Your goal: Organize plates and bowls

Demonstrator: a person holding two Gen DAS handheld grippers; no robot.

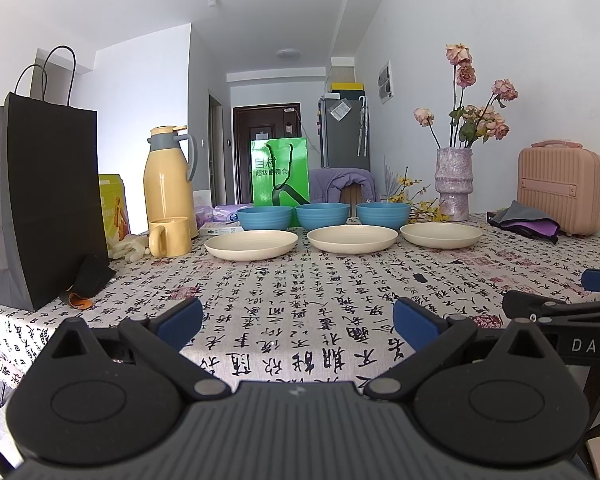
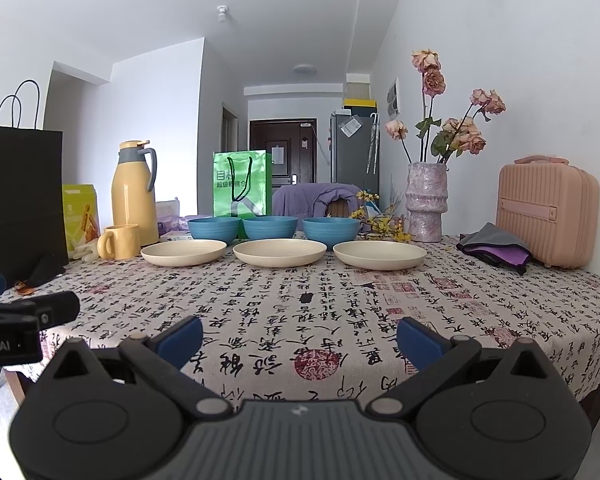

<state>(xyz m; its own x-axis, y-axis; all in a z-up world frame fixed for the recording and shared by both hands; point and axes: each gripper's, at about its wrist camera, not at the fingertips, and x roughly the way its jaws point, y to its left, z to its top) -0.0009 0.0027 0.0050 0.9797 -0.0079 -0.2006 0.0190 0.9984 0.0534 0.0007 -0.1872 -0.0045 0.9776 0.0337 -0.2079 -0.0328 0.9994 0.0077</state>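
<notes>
Both the left gripper [image 1: 298, 318] and right gripper [image 2: 300, 338] have their fingers spread apart, empty, low in frame. Mid-frame on the counter [image 2: 340, 320], three blue bowls [image 2: 270, 227] line up behind three cream plates [image 2: 280, 253].

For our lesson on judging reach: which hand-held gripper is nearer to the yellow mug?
Left. The left hand-held gripper sits toward the table side where the yellow mug stands; the right hand-held gripper is farther across, toward the vase side.

The right claw [image 1: 592, 320] reads "DAS"; the left claw [image 2: 8, 332] "bot.AI".
</notes>
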